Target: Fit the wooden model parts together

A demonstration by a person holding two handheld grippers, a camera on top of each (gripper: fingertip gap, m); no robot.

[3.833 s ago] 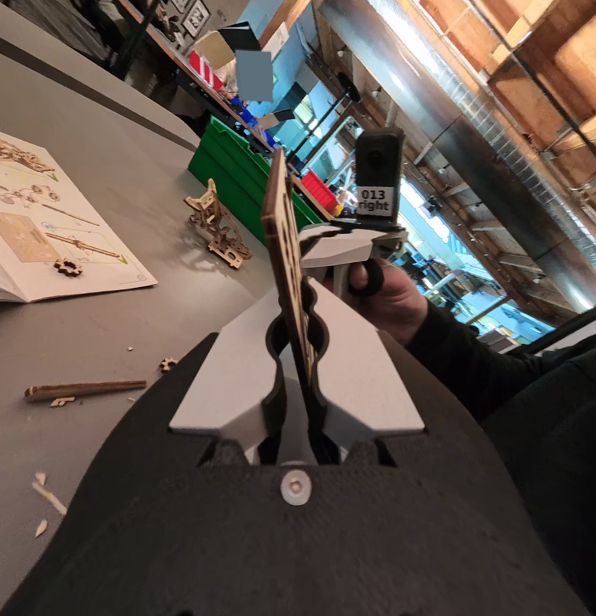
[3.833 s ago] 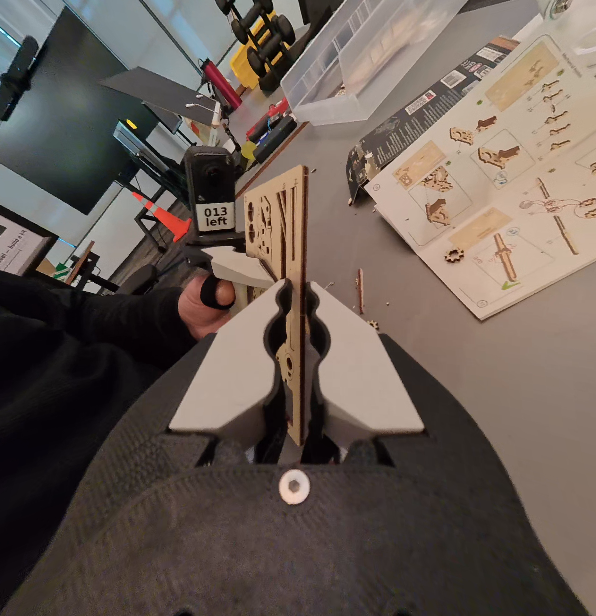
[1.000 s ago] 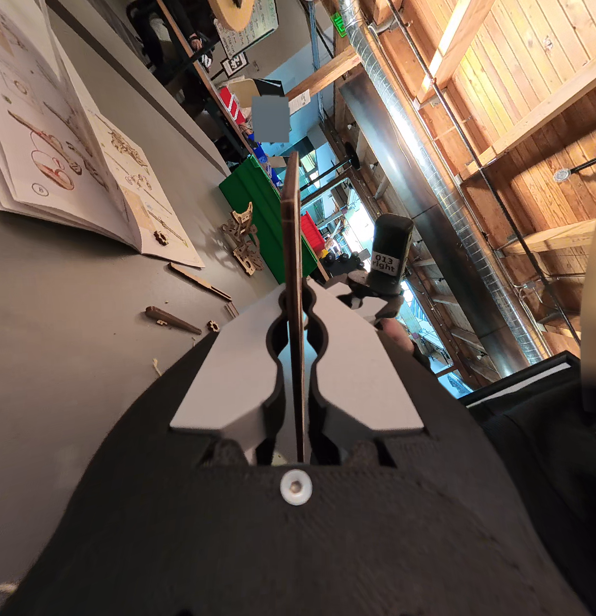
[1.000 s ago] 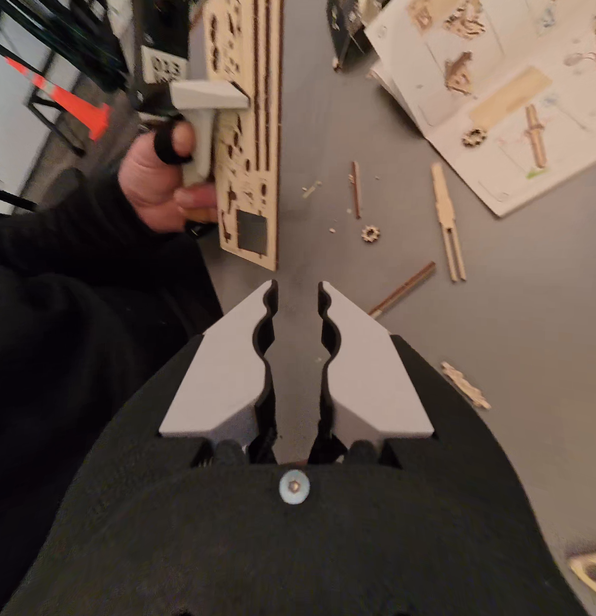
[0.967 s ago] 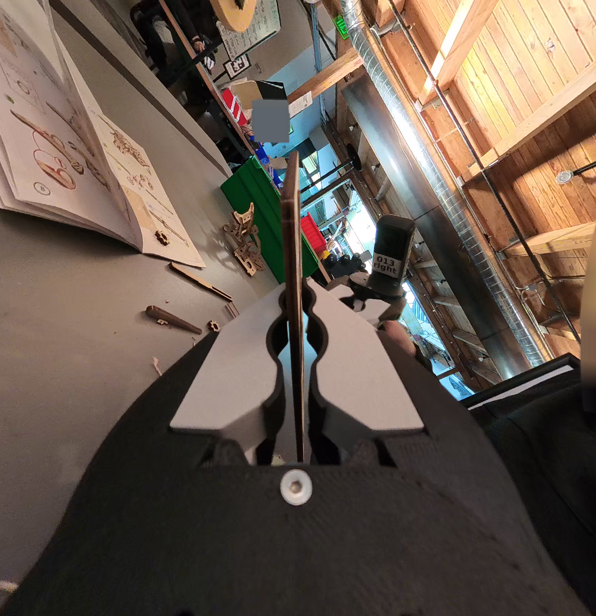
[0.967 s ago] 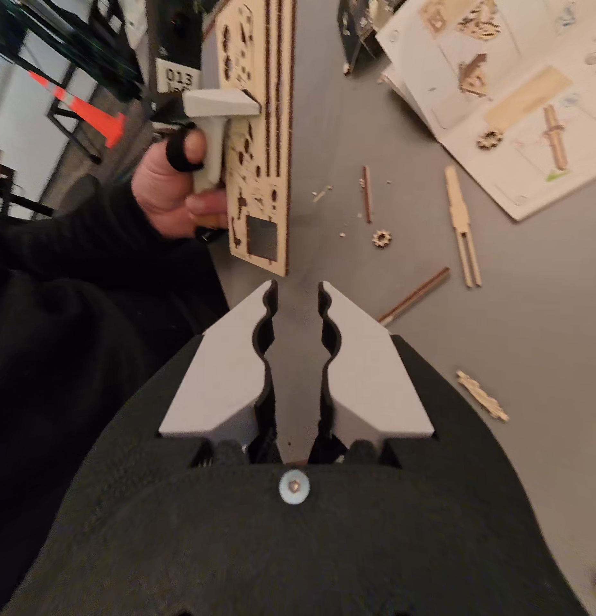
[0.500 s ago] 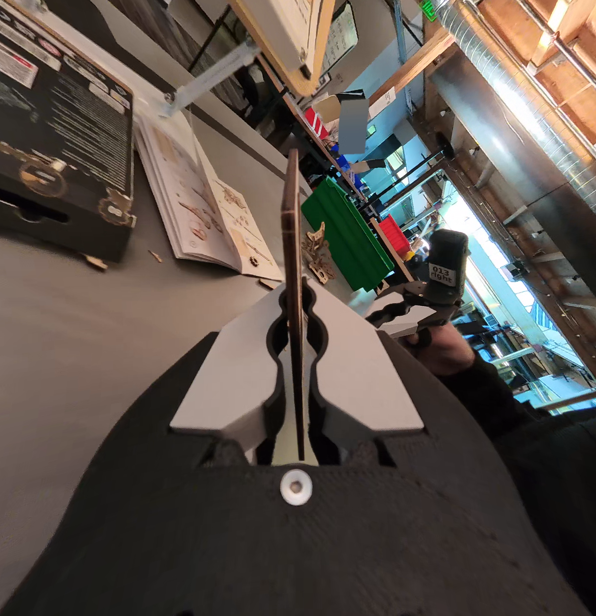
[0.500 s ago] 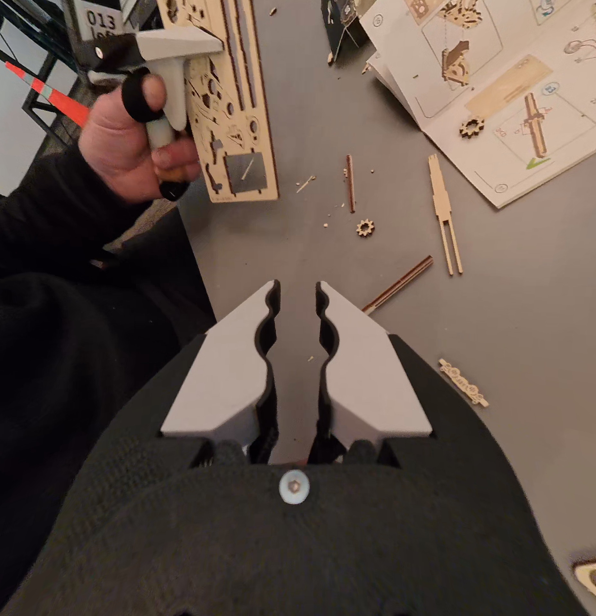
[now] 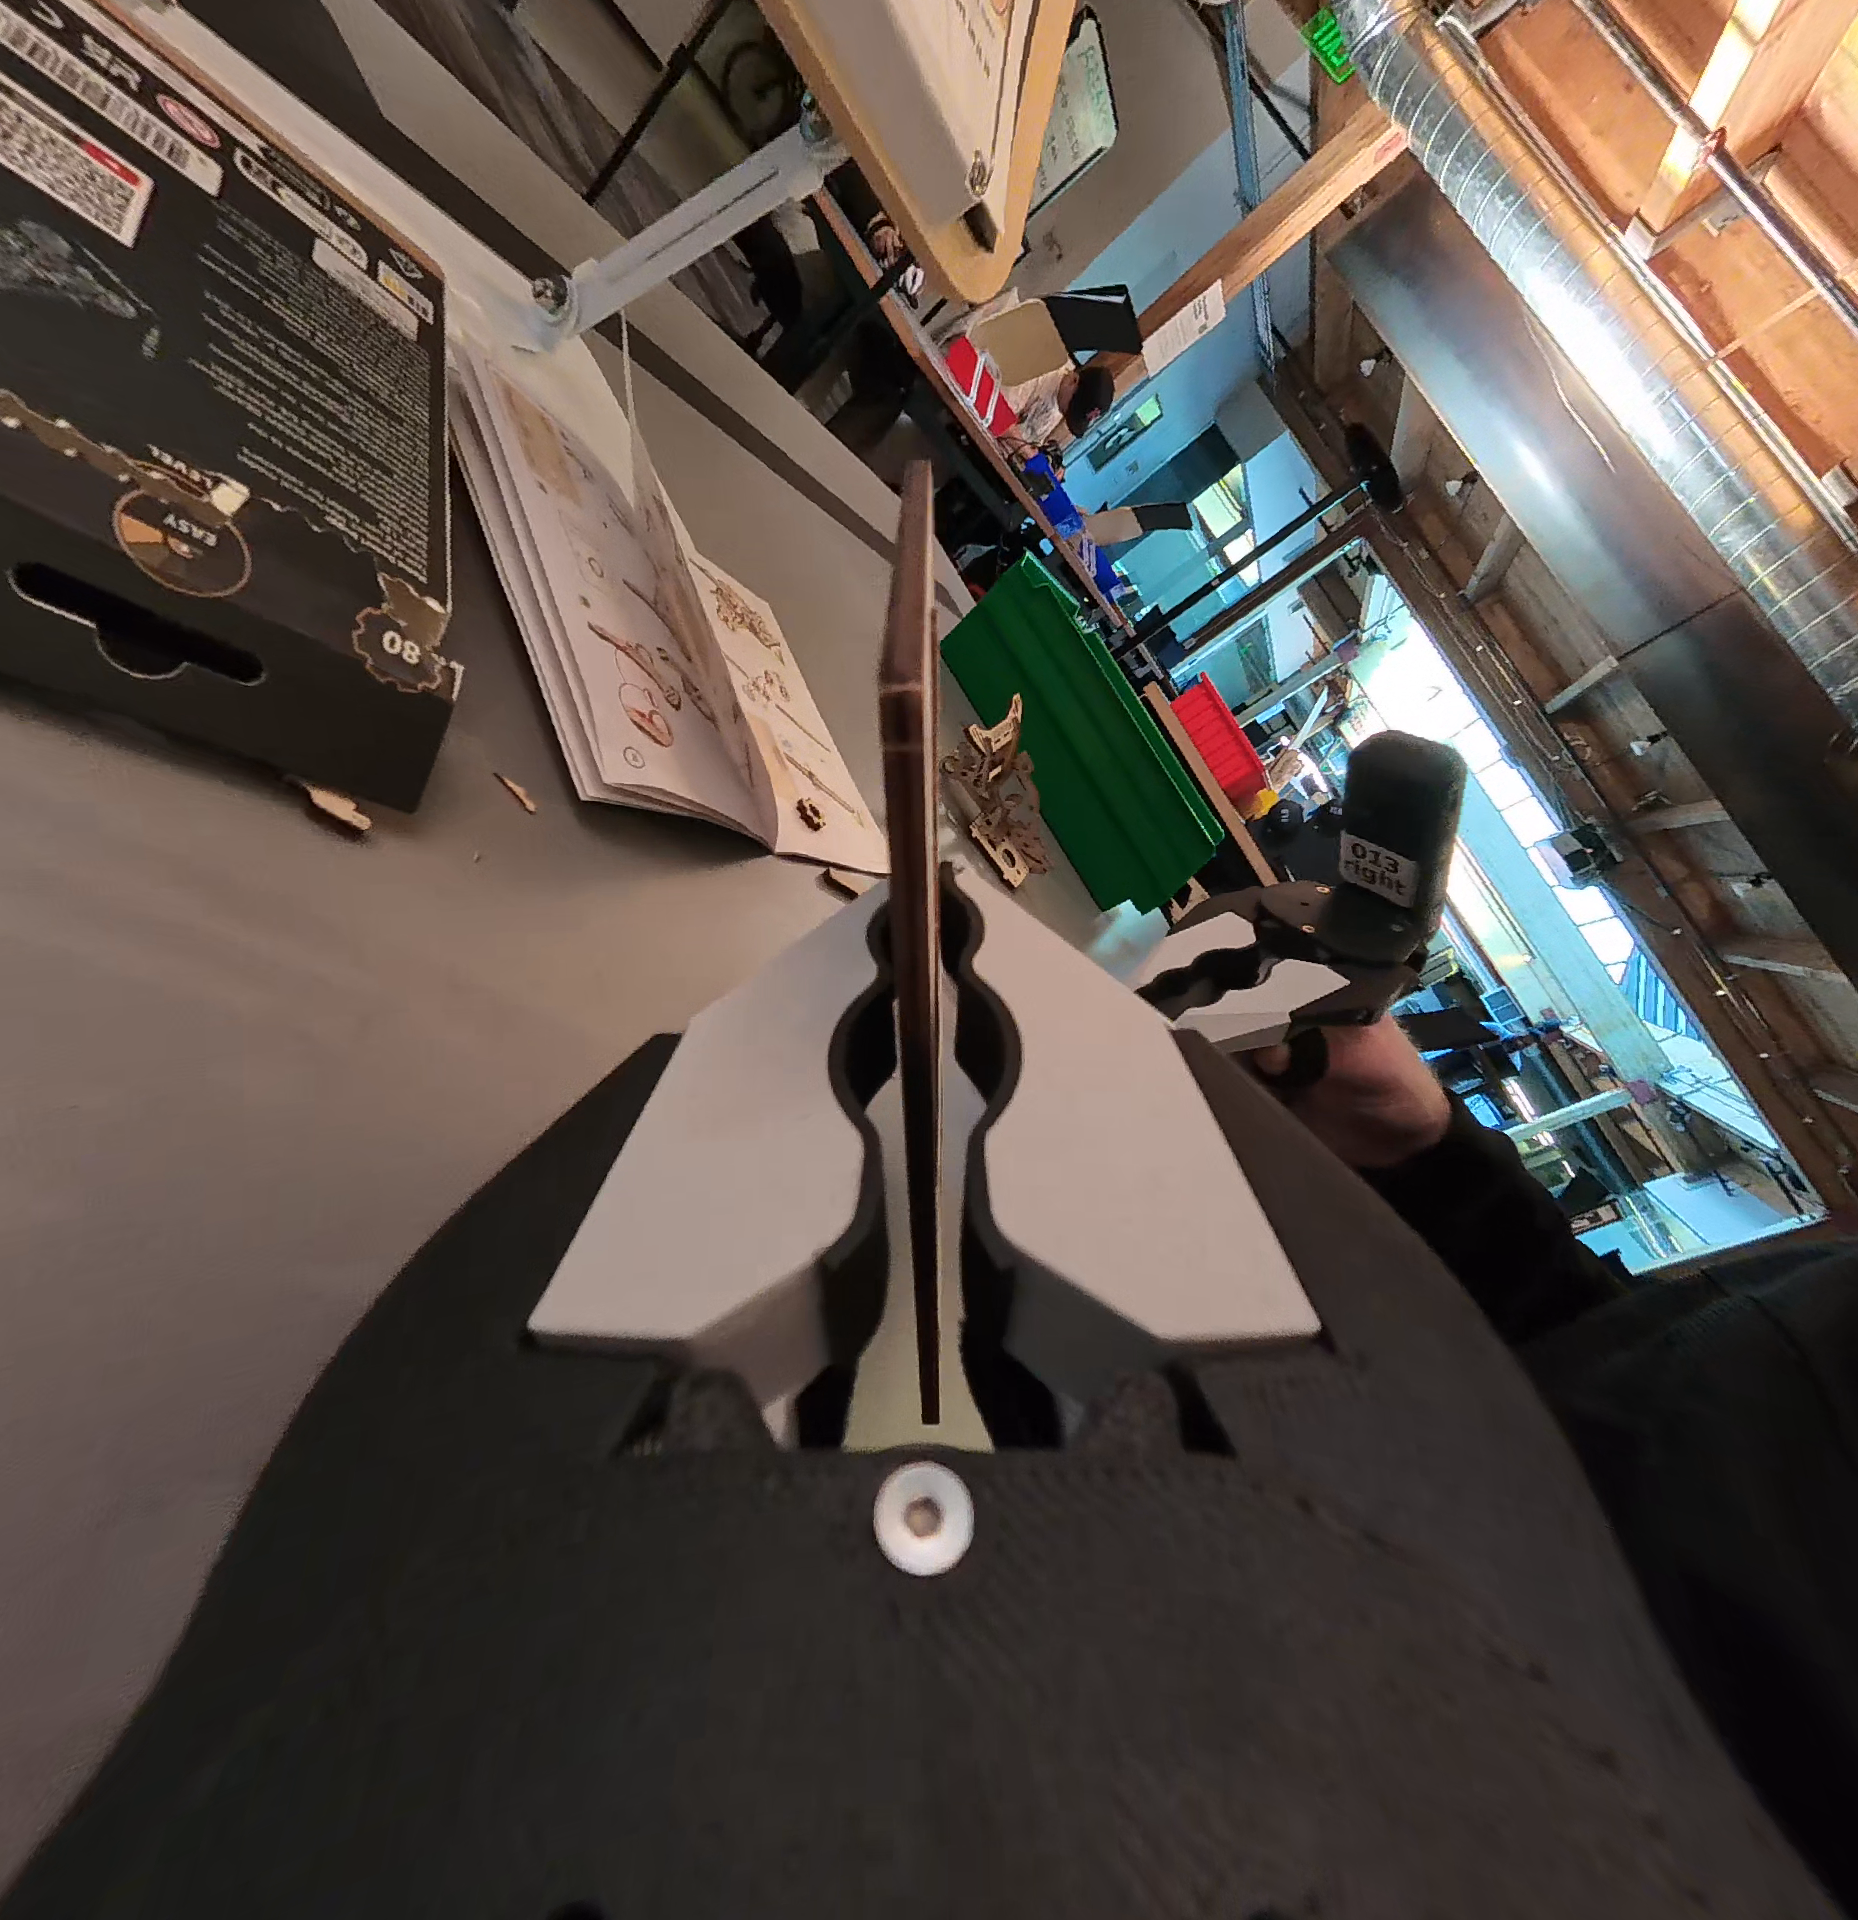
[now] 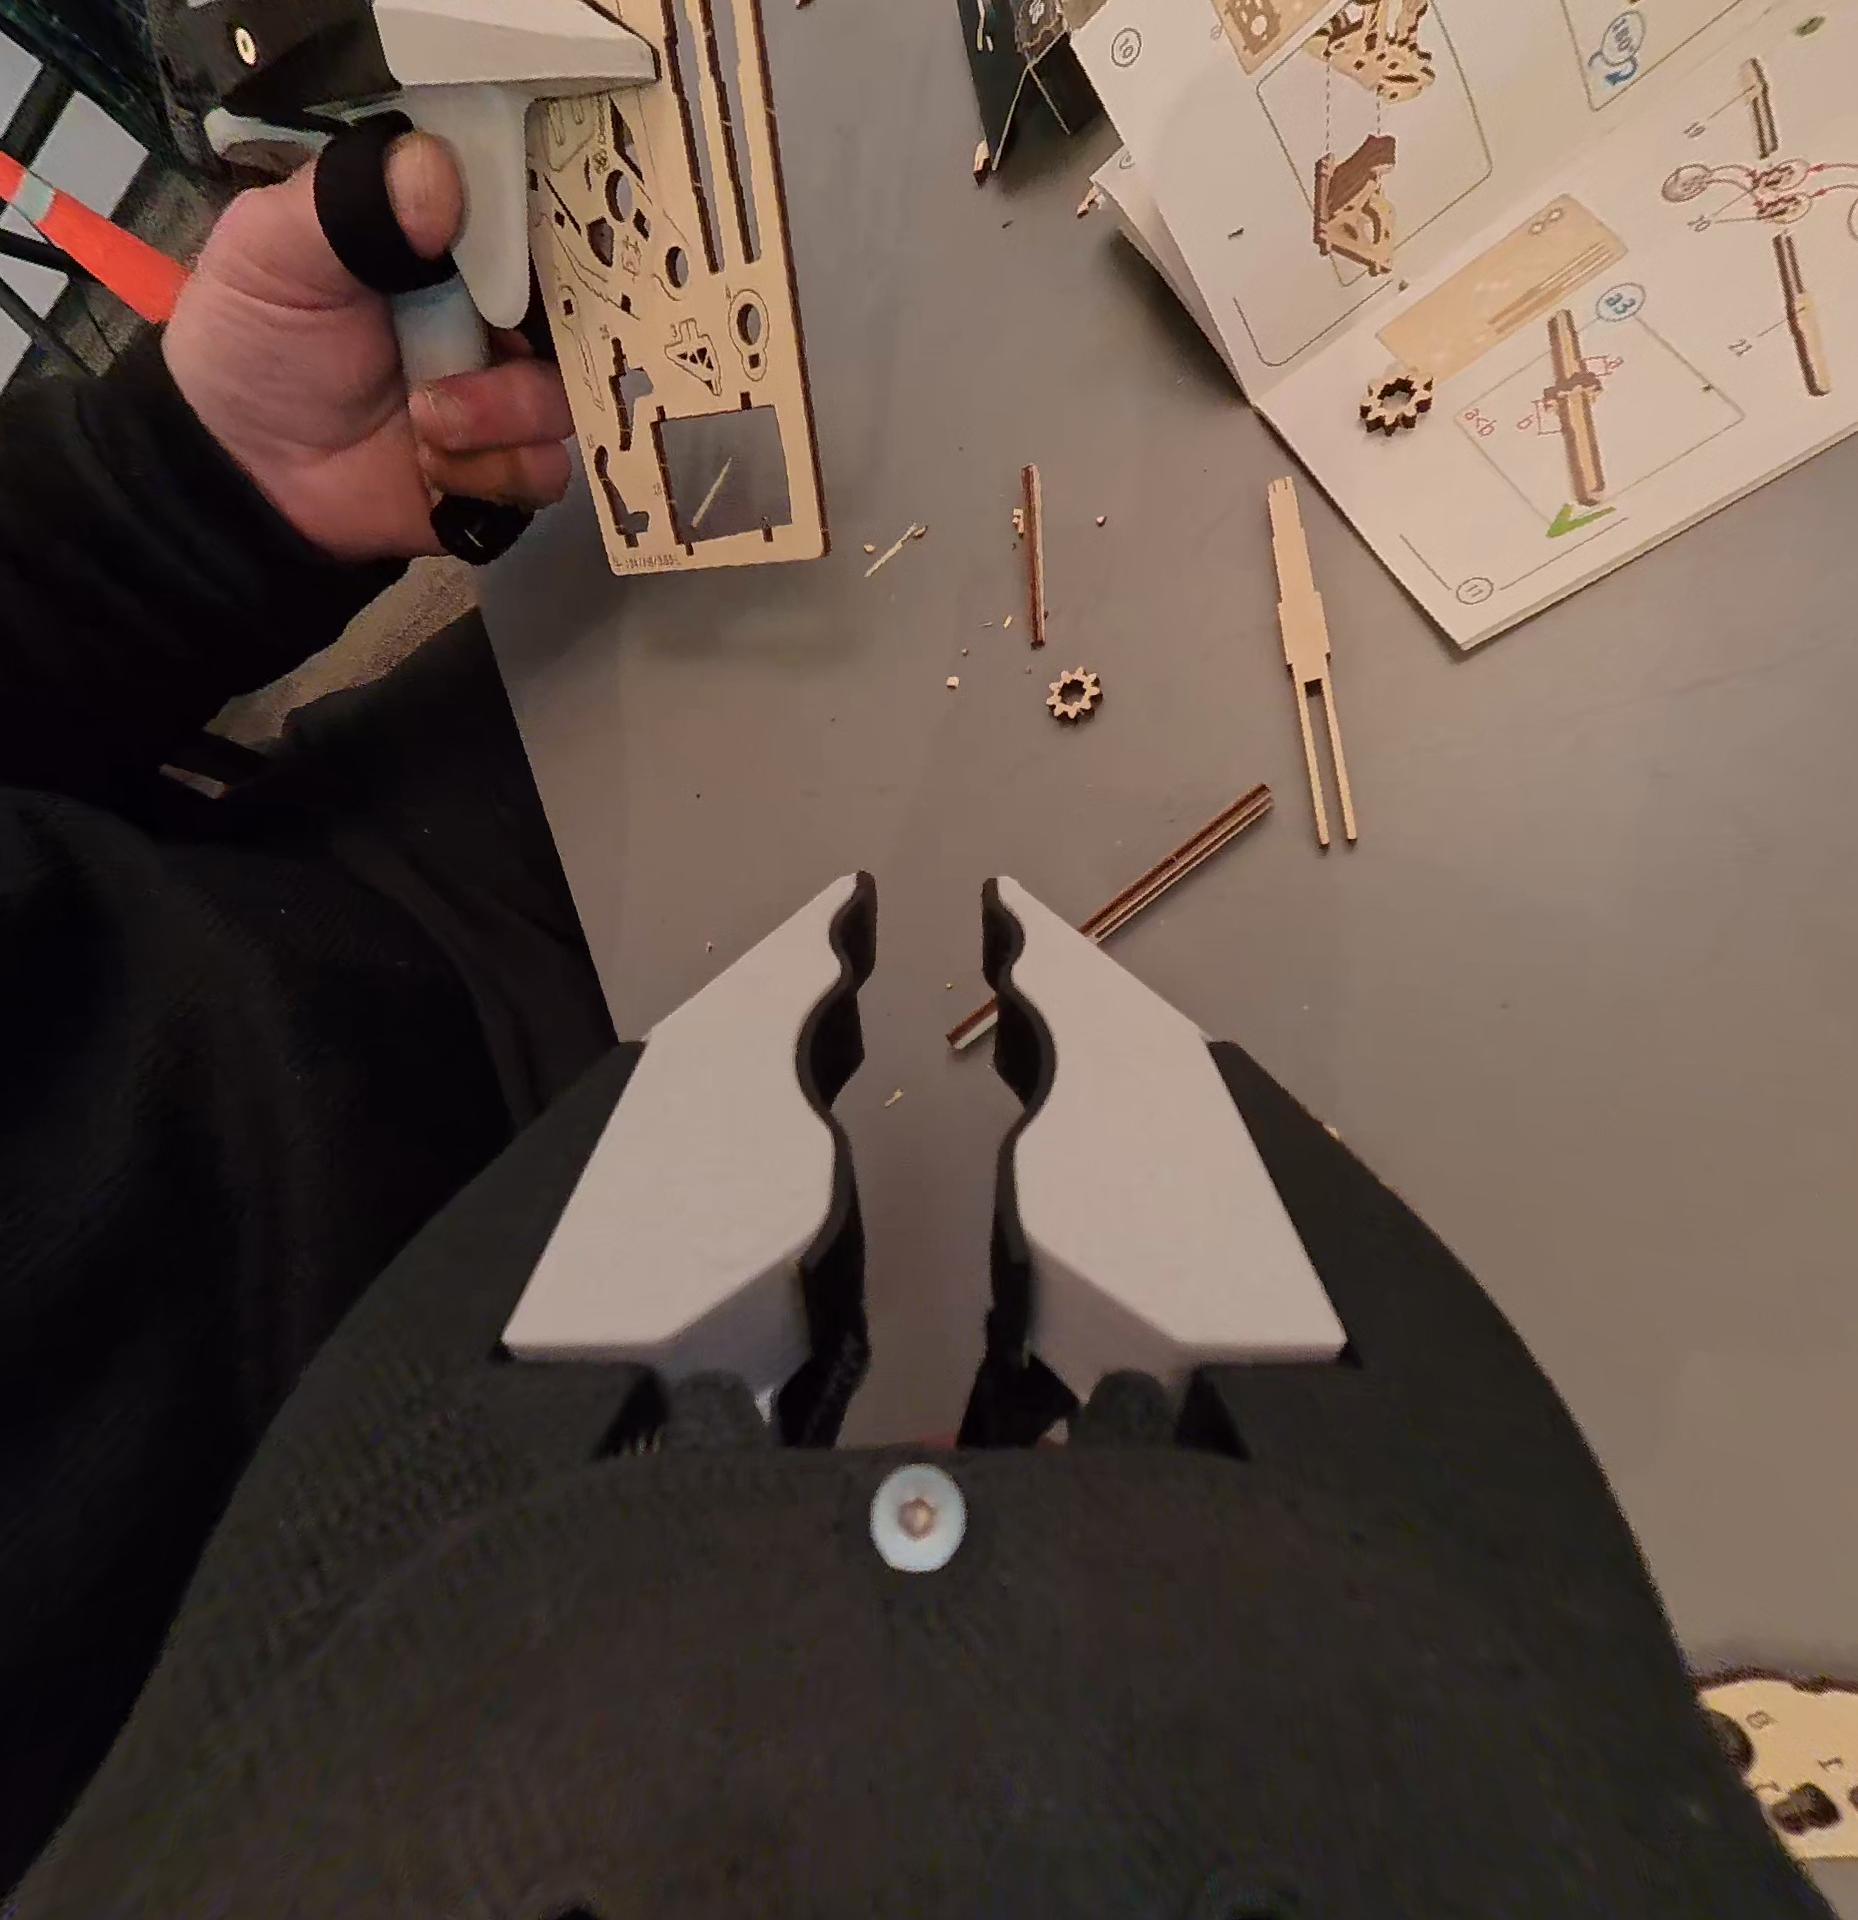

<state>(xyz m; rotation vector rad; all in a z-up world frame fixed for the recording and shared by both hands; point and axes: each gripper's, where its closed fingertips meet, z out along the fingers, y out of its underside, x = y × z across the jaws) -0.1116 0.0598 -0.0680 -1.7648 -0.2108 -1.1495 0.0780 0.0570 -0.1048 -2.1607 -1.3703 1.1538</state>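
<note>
The left gripper [image 9: 920, 914] fingers still pinch the wooden parts sheet [image 10: 686, 312] edge-on. The right gripper [image 10: 927, 899] has let go; its fingers gape empty over the surface [image 10: 1527, 987], the dark stick [image 10: 1164, 883] at one o'clock, likely next.

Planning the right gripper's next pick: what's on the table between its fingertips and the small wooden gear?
Right wrist view: only bare grey table and tiny chips lie between the right gripper and the gear; the dark stick passes just right.
</note>
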